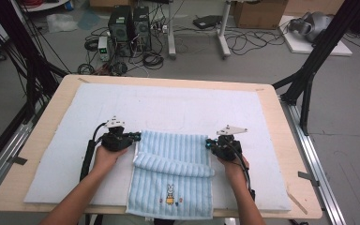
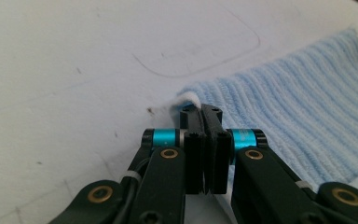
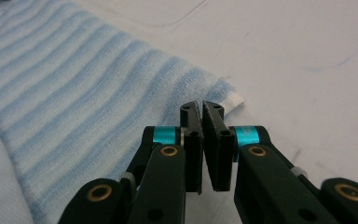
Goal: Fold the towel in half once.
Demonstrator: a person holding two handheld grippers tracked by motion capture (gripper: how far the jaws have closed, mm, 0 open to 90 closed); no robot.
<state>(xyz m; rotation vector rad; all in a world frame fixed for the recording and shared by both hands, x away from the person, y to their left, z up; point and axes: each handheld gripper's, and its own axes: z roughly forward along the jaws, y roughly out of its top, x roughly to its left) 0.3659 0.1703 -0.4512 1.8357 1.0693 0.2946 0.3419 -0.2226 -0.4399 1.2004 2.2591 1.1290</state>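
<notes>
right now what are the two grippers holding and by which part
Both hold the blue striped towel by its far corners: the left gripper is shut on the far left corner, the right gripper on the far right corner.

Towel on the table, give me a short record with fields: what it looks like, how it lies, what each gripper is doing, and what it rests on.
item: light blue striped towel with a small rabbit embroidery
lay: partly folded, a rolled fold across its middle; near edge hangs over the table front
left gripper: fingers shut on the towel's far left corner
right gripper: fingers shut on the towel's far right corner
surface: white mat on a wooden table
</notes>
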